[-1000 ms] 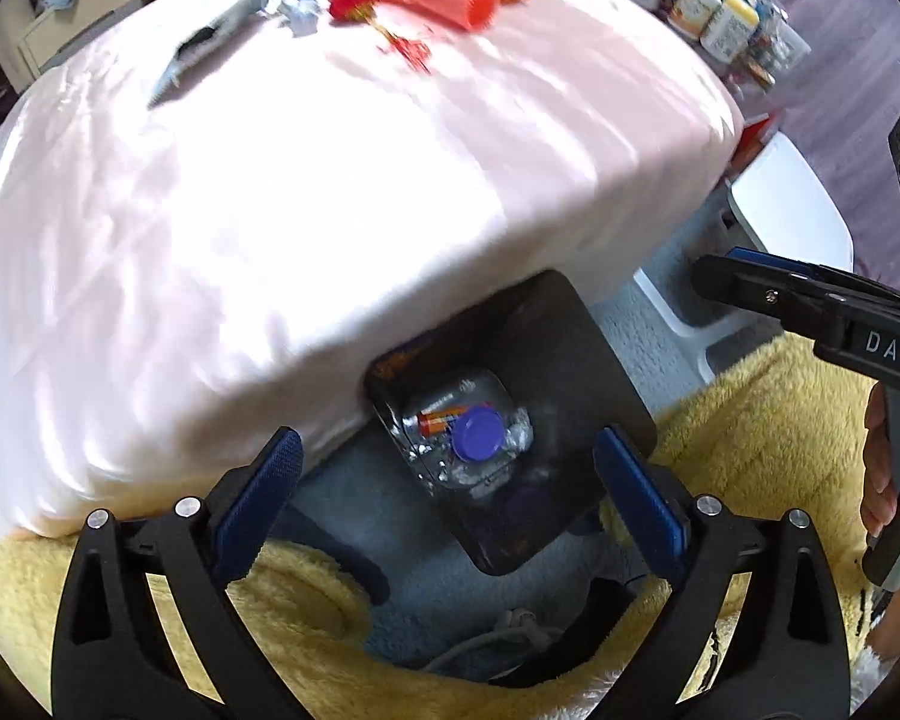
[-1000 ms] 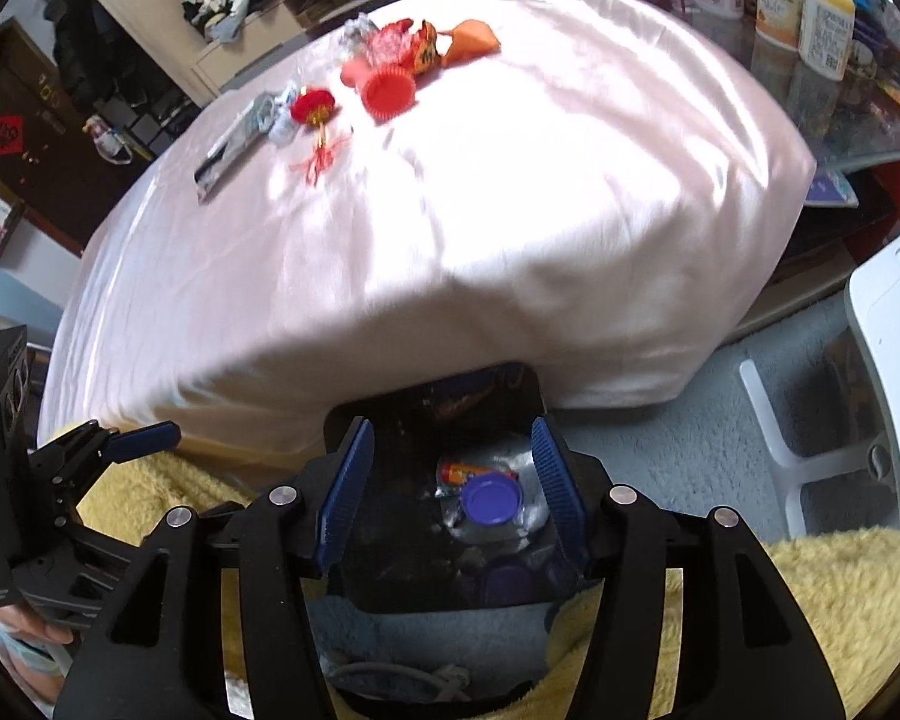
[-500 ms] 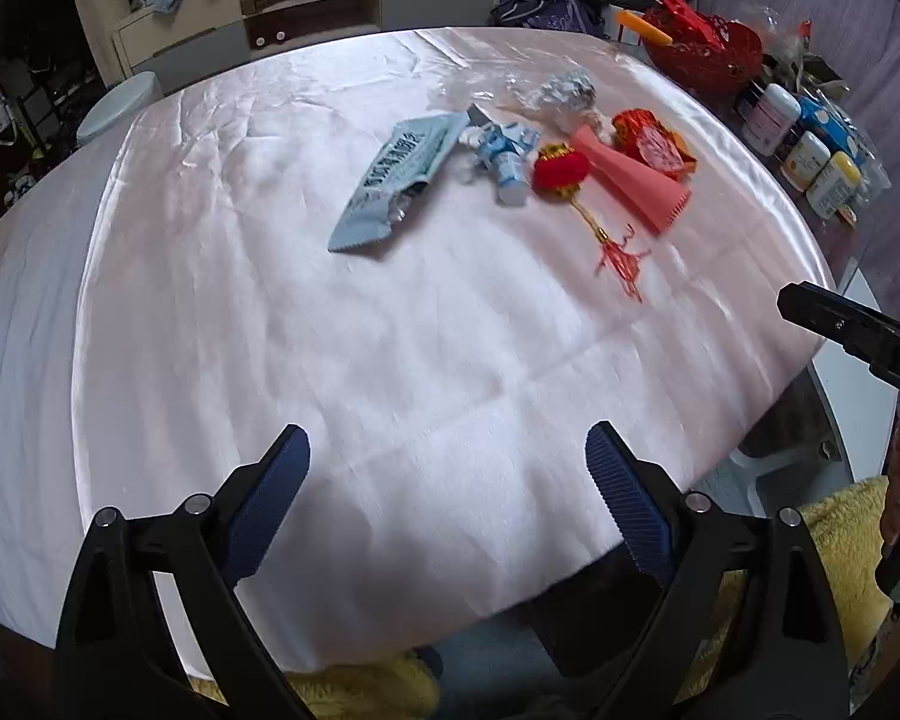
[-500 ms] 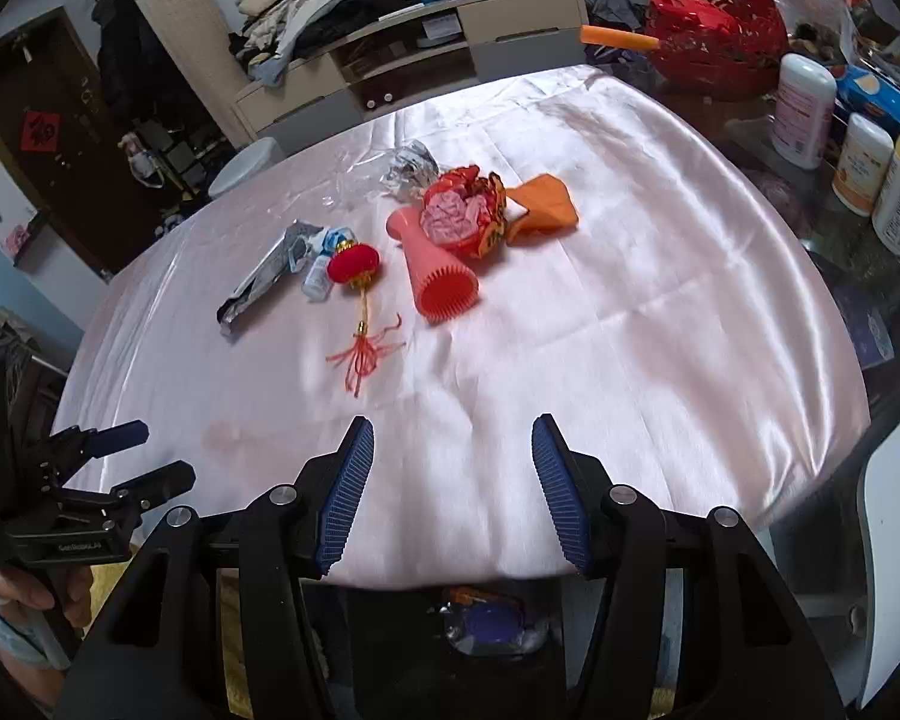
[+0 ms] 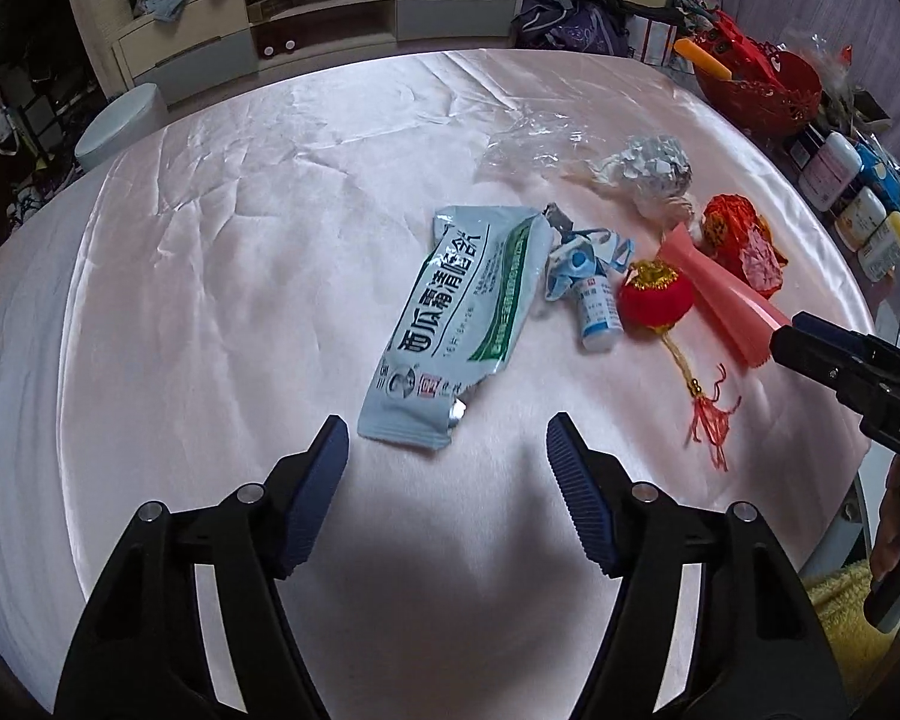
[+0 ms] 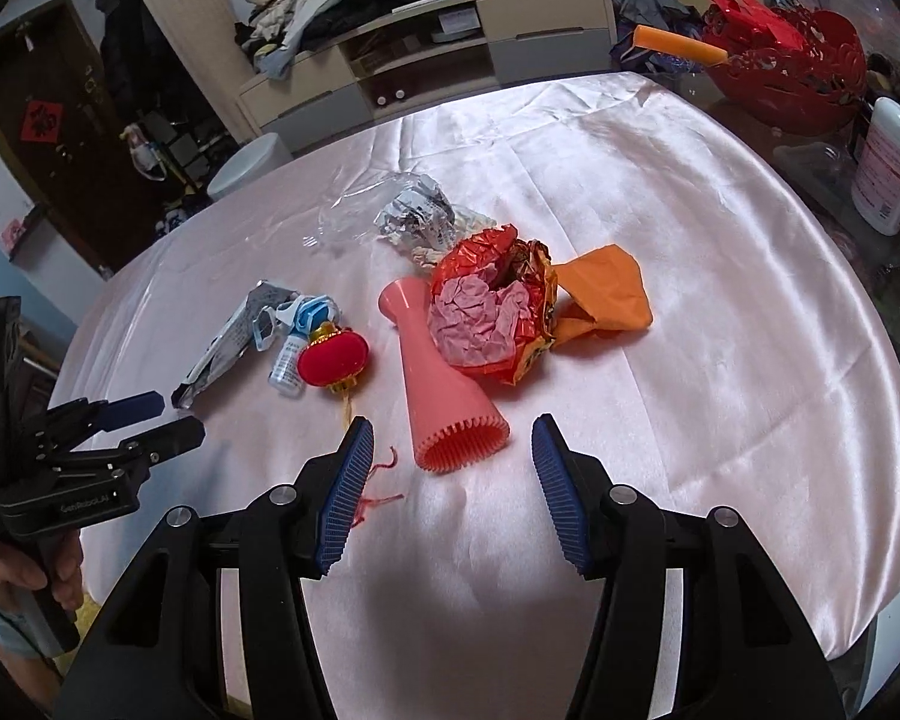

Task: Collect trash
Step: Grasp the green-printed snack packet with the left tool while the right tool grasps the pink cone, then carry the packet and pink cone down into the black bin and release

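Basket [image 6: 810, 90] with orange stick [image 6: 678, 42] inside

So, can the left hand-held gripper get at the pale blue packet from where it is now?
Probably yes. The left hand-held gripper is open just short of the packet, whose near end lies between the fingers' line with bare tablecloth in between. The small bottle sits off to its right.
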Demonstrator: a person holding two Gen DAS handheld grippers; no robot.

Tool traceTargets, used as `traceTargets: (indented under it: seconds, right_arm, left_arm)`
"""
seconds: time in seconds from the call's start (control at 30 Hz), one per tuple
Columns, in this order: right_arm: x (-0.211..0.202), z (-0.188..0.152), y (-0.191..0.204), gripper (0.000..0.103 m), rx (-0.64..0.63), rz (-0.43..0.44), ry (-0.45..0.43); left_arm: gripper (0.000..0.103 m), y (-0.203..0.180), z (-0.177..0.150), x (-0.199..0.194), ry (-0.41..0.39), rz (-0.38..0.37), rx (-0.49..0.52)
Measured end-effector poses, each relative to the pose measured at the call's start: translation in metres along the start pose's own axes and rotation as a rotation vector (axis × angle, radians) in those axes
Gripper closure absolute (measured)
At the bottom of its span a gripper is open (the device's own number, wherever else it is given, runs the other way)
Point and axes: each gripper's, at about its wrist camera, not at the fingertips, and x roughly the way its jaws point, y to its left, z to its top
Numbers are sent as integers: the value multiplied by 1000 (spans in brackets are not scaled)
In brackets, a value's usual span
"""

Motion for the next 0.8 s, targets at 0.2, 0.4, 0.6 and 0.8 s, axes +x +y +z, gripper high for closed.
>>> traceTargets:
  seconds: [0.2, 0.4, 0.6, 0.8]
  right_arm:
    - [19, 8, 0, 45, -5, 9, 22]
    - [30, 7, 6, 62, -29, 13, 43]
    - [21, 3, 14, 64, -55, 3, 24]
    - [-11, -3, 24, 65, -75, 3, -19]
  left_arm:
    - [45, -5, 25, 20, -3, -4, 15]
    - [68, -5, 33, 31, 3, 1, 23]
    - [82, 2, 28, 24, -5, 14, 11]
    - [86, 2, 14, -10, -45, 18, 0]
